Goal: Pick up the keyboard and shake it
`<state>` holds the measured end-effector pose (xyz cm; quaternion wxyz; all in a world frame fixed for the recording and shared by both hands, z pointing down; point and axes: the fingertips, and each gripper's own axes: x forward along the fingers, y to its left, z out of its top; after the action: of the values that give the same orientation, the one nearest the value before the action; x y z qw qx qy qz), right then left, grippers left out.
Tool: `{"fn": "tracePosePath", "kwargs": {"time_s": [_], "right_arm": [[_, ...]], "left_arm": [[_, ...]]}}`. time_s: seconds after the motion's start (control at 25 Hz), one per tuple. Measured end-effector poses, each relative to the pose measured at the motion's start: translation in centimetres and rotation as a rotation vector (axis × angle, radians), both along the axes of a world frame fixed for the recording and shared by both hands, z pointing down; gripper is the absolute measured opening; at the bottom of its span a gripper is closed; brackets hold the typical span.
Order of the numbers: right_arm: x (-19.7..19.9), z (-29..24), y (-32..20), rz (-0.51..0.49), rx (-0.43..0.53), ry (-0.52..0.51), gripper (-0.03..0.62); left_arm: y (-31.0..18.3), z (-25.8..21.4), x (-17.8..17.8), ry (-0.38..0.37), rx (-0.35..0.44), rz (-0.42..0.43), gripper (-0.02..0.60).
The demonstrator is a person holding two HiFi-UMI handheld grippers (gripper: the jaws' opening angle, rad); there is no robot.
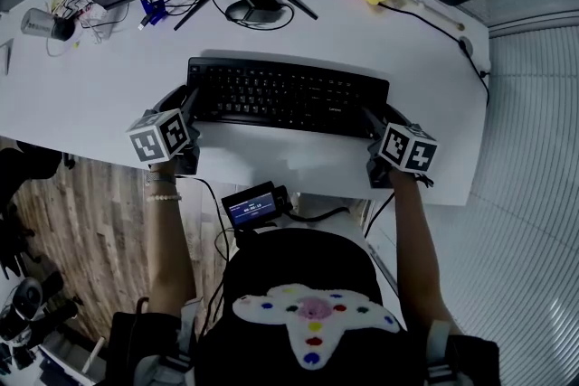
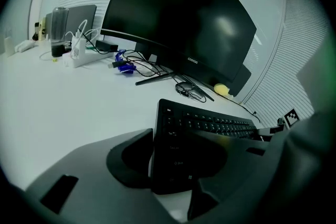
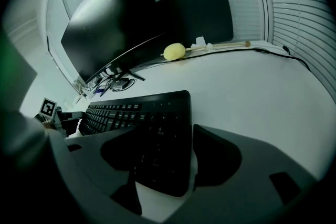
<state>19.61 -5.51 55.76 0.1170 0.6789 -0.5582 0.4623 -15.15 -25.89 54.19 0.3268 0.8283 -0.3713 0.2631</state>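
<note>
Left hand-held gripper (image 2: 178, 157): jaws wide, astride the left end of the keyboard (image 1: 288, 95). The outer jaw is against the short edge and the inner jaw is over the keys, with no squeeze on it.
Right hand-held gripper (image 3: 165, 149): jaws wide, astride the keyboard's right end. The inner jaw is over the number keys. The outer jaw is just beside the short edge, with a sliver of surface showing between.
Keyboard: black, full-size, lying flat between the two, near the front edge.
Worktop (image 1: 362, 32): white, rounded at the right end.
Beyond both: large curved monitor (image 2: 178, 18) on splayed legs, screen dark.
Beyond the right one: yellow rounded object (image 3: 174, 51); dark panel (image 3: 199, 13) against slatted blinds (image 3: 299, 8).
Beyond and left of the left one: blue plug (image 2: 123, 66) among tangled cables; white charger block (image 2: 79, 52); dark cylindrical container (image 2: 59, 29), contents not visible.
Below, left: wood-plank floor (image 1: 90, 212).
</note>
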Motion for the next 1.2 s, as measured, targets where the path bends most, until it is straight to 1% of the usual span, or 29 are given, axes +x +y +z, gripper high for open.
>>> {"fn": "tracePosePath", "kwargs": {"time_s": [0.12, 0.24, 0.32, 0.36, 0.4, 0.48, 0.52, 0.76, 0.92, 1.08, 1.2], "right_arm": [[0.3, -0.9, 0.4, 0.036, 0.009, 0.043, 0.281], [0.9, -2.7, 0.6, 0.042, 0.042, 0.135, 0.270], [1.0, -4.5, 0.4, 0.030, 0.089, 0.179, 0.219], [0.9, -5.5, 0.3, 0.026, 0.115, 0.194, 0.184], [0.8, -6.5, 0.2, 0.025, 0.143, 0.208, 0.133], [0.6, -8.6, 0.0, 0.023, 0.199, 0.231, 0.071], [0.4, -9.7, -0.1, 0.017, 0.226, 0.239, 0.058], [-1.8, -15.6, -1.2, -0.080, 0.370, 0.265, 0.048], [-3.5, -19.4, -1.3, -0.123, 0.461, 0.281, 0.048], [-5.5, -22.7, -1.4, -0.184, 0.533, 0.314, 0.046], [-6.7, -24.2, -1.4, -0.228, 0.570, 0.334, 0.046]], "left_arm": [[0.2, -1.0, -0.4, -0.056, 0.062, -0.003, 0.173], [0.6, -3.0, -0.6, -0.075, 0.126, -0.011, 0.169], [1.1, -4.7, -0.4, -0.080, 0.177, -0.016, 0.127], [1.4, -5.6, -0.2, -0.080, 0.205, -0.018, 0.100], [1.8, -6.5, 0.1, -0.075, 0.232, -0.017, 0.073], [2.8, -8.4, 1.1, -0.061, 0.280, -0.007, 0.050], [3.3, -9.3, 1.6, -0.055, 0.303, 0.000, 0.041], [5.9, -15.7, 4.7, -0.002, 0.444, 0.032, 0.021], [8.0, -19.3, 6.4, 0.054, 0.503, 0.058, 0.018], [9.8, -22.2, 7.5, 0.075, 0.552, 0.098, 0.018], [11.1, -23.6, 8.1, 0.072, 0.590, 0.121, 0.017]]}}
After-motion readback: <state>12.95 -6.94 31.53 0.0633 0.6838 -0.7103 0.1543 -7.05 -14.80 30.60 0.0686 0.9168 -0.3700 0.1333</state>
